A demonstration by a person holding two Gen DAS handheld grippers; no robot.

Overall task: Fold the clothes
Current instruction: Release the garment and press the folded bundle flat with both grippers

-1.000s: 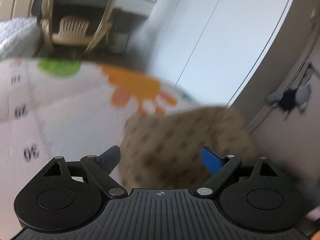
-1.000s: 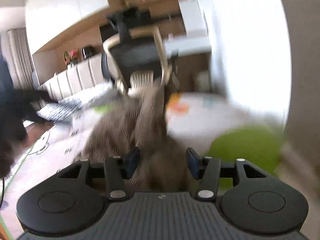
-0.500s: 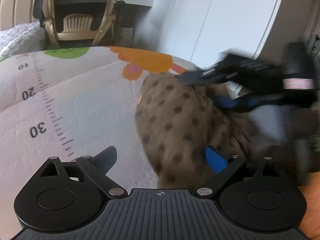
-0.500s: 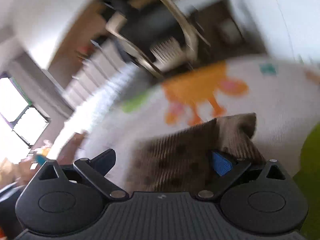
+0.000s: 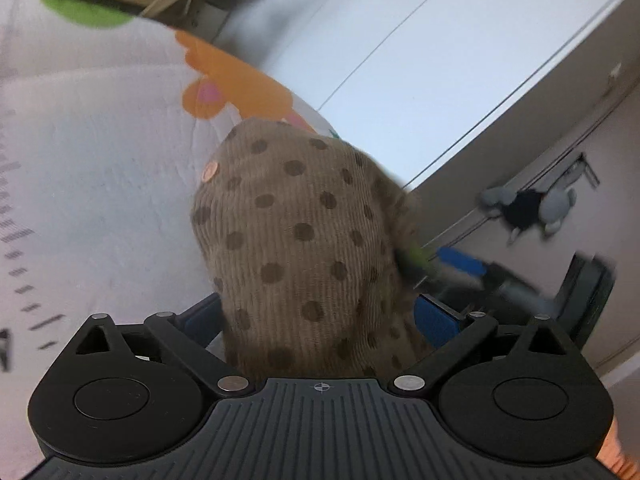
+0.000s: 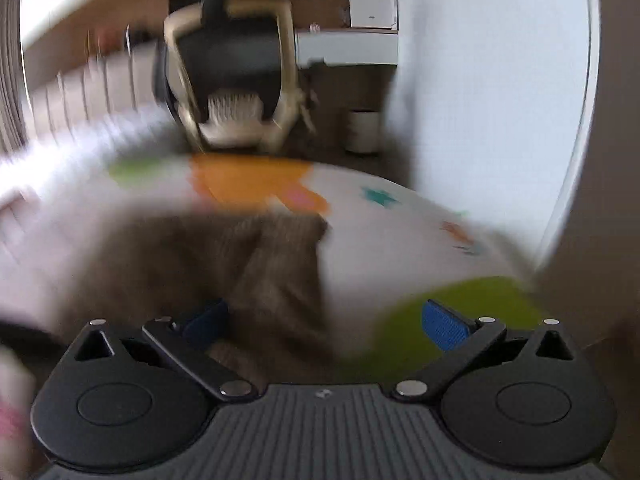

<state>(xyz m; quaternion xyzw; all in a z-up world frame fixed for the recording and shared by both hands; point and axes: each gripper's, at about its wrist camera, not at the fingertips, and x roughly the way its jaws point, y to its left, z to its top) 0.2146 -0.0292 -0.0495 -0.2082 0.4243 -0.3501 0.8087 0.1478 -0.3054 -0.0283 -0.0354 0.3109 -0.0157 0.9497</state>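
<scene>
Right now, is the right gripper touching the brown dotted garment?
Cannot tell. In the right wrist view the right gripper is wide open with the brown dotted garment lying between its fingers, but motion blur hides any contact or gap at the left fingertip.

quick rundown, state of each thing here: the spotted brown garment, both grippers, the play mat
brown polka-dot corduroy garment: bunched up on the mat, partly between the left fingers
left gripper: open, fingers either side of the cloth
right gripper: open, cloth near its left finger, view blurred
play mat: spread flat under the garment
</scene>
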